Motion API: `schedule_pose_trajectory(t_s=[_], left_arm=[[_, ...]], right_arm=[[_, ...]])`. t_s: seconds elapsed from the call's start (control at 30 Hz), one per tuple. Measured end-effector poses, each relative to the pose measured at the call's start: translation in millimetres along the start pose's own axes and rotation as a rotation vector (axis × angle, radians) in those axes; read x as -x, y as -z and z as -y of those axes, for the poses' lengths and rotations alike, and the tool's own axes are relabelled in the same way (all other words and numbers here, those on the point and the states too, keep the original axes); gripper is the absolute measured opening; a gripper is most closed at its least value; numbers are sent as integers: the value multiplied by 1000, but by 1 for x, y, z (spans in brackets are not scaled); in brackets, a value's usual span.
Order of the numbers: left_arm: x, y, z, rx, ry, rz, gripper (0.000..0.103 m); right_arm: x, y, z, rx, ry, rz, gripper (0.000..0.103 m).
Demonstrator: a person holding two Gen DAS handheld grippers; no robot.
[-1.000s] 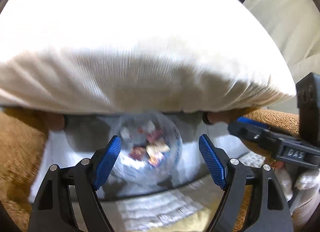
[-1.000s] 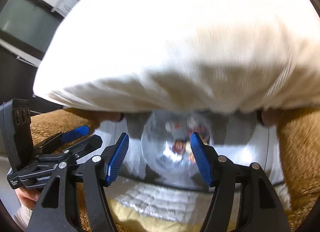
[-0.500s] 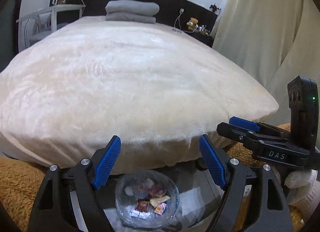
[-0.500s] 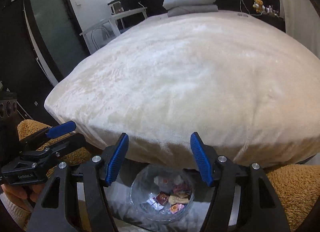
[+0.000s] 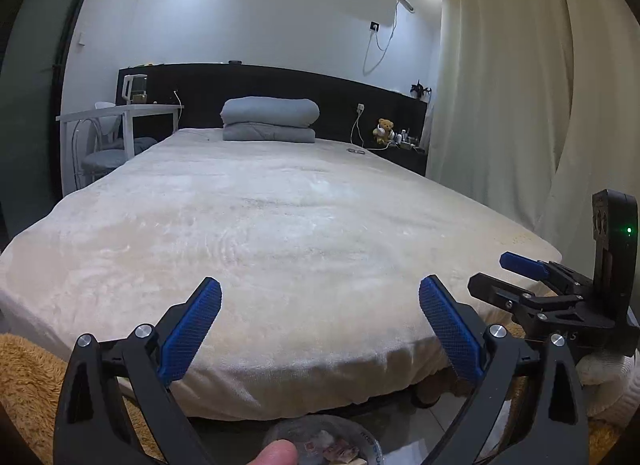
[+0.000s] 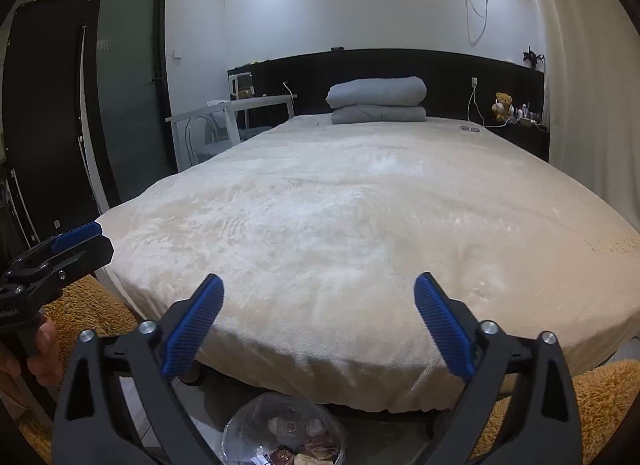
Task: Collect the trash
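1. Reading of labels is attempted: faint printing on the clear bowl (image 6: 282, 431) rim is noted in the left view, too small to be read.
2. Bowl is seen on the floor at the foot of the bed (image 6: 360, 225), low between the fingers; small red and tan wrappers (image 6: 298, 449) are held inside.
3. Left gripper (image 5: 320, 327) is recorded spread wide, nothing gripped.
4. Right gripper (image 6: 318, 321) is likewise spread wide, nothing gripped.

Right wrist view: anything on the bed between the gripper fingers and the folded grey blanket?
No. In the right wrist view the cream bedspread runs bare from the right hand-held gripper up to the grey blanket.
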State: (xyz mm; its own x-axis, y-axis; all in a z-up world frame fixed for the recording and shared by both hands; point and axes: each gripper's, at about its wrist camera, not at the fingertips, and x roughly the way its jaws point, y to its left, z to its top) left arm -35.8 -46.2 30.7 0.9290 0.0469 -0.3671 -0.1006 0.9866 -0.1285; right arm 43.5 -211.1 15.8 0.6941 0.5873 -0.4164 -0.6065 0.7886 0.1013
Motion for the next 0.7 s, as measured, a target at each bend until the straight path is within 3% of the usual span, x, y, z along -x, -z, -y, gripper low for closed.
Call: schedule_pose_trajectory(t_s=[0.07, 0.17, 0.27, 0.47, 0.7], left_arm=[[1, -1, 0, -3, 20, -14, 97], [6, -8, 11, -71, -9, -1, 97], [26, -12, 18, -133, -2, 80, 97], [25, -16, 16, -160, -51, 56, 97], [14, -6, 13, -150, -34, 36, 97]], right_arm=[[6, -1, -2, 9, 1, 9, 98], [11, -5, -8, 51, 12, 16, 98], [19, -9, -12, 83, 10, 41, 98], [31, -13, -3, 74, 37, 42, 98], [29, -13, 11, 3, 32, 52, 98]])
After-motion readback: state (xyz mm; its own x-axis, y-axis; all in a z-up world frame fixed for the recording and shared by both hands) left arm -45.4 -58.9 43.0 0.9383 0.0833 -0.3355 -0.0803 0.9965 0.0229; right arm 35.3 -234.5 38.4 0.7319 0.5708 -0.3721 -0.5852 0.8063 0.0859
